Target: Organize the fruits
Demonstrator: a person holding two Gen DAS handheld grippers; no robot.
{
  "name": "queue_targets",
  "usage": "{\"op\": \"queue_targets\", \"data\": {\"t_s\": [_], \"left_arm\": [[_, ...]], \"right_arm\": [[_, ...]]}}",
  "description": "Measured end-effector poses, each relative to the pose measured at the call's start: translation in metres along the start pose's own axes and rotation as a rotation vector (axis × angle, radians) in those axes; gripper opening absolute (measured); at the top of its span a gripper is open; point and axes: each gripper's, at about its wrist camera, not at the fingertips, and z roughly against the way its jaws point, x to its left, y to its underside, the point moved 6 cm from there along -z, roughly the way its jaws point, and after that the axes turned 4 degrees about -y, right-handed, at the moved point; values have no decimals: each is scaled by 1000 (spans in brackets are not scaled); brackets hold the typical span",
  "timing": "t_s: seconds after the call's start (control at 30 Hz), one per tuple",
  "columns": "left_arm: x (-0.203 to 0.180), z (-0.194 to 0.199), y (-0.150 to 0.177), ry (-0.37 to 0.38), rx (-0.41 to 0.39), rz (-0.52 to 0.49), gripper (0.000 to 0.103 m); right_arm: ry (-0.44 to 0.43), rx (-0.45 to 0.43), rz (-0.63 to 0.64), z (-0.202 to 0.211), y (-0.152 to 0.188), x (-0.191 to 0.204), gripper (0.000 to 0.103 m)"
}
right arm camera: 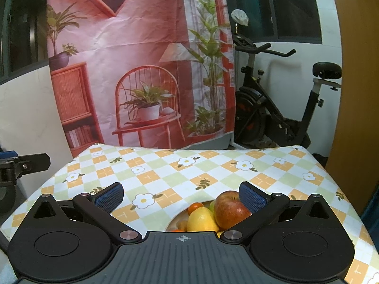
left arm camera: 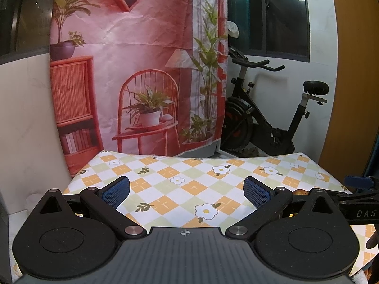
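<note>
Left tongs [left arm camera: 187,191] spread wide, nothing between pads, hovering over checkered surface [left arm camera: 189,172]. Right tongs [right arm camera: 181,197] also spread wide, empty. Fruit plate [right arm camera: 174,221] at 6 o'clock of right view, just under tongs: orange [right arm camera: 195,207], lemon [right arm camera: 201,220], red apple [right arm camera: 228,211] beside right pad. Exercise bike [right arm camera: 272,108] at 2 o'clock, behind surface.

Black grippers, blue ribbed fingers [left arm camera: 117,193], silver screws
</note>
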Motion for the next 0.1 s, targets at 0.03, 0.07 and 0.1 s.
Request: {"op": "queue_targets", "data": {"t_s": [0.03,0.07,0.1], "left_arm": [[0,0,0,-1,-3,-2,103],[-1,0,0,-3,-3,-2,103],[-1,0,0,-6,0,1,103]], "right_arm": [[0,0,0,0,0,0,103],[0,0,-1,0,0,0,103],[0,0,-1,0,0,0,103]]}}
